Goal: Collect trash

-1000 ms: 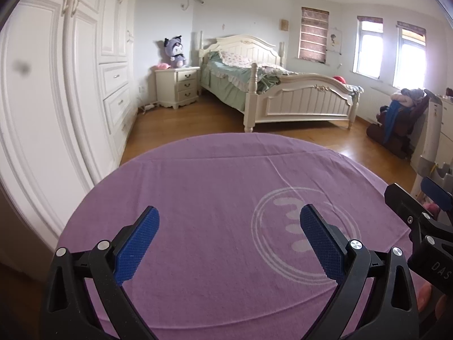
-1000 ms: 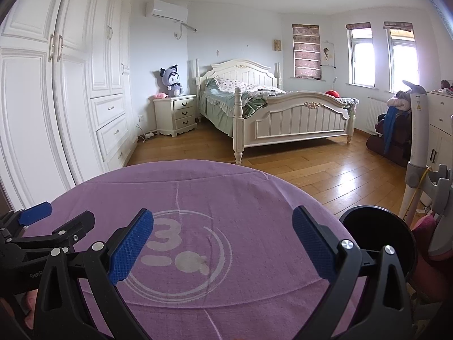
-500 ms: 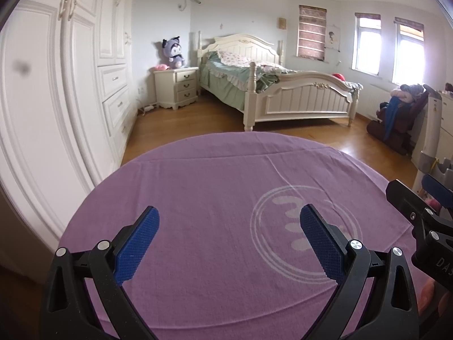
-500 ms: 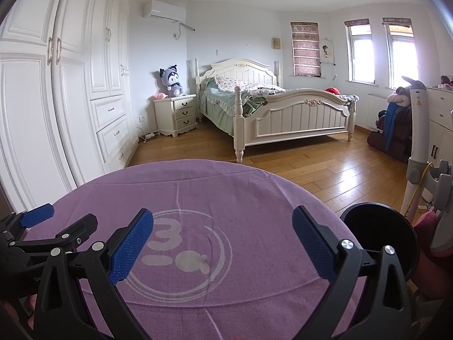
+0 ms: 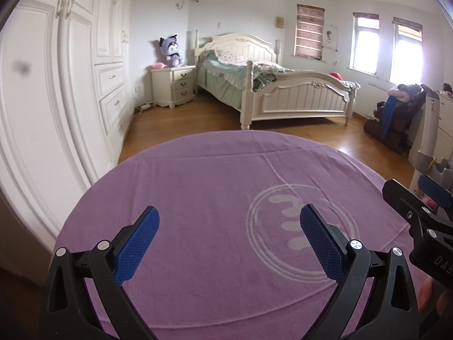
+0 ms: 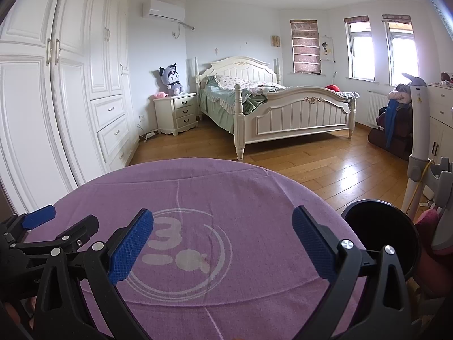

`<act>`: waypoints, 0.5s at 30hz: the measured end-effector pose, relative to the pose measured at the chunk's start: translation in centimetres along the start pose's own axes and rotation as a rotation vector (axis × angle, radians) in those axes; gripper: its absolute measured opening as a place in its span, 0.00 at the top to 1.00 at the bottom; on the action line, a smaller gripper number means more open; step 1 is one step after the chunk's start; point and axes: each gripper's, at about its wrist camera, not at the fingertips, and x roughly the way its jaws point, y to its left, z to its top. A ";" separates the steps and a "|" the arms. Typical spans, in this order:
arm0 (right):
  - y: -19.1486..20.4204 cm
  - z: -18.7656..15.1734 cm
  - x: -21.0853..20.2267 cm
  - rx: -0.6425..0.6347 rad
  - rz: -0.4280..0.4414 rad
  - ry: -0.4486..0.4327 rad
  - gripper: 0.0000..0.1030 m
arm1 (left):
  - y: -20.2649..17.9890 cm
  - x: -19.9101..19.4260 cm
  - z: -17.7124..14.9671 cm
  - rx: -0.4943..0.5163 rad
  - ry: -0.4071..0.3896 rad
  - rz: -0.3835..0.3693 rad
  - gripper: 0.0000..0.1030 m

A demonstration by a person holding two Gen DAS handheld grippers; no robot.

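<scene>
A round table under a purple cloth with a white circular logo fills the lower half of both views; it also shows in the right wrist view. No trash shows on it. My left gripper is open and empty above the near part of the cloth. My right gripper is open and empty to its right. A black round bin stands beside the table's right edge, just right of the right gripper. Each gripper shows at the edge of the other's view.
White wardrobes line the left wall. A white bed and a nightstand with a plush toy stand across the wooden floor. A white stand and a chair with clothes are at the right.
Both views have shifted slightly, with the cameras lifting a little. Both grippers stay open and empty.
</scene>
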 end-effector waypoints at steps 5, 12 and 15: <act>-0.2 0.0 0.1 0.005 0.001 0.005 0.05 | 0.0 0.1 0.0 0.003 0.004 -0.003 0.05; -0.6 -0.2 0.3 0.024 0.002 0.014 0.05 | -0.2 0.2 0.0 0.008 0.010 -0.004 0.05; -0.9 -0.2 0.3 0.028 0.003 0.017 0.05 | -0.3 0.2 0.0 0.009 0.011 -0.001 0.05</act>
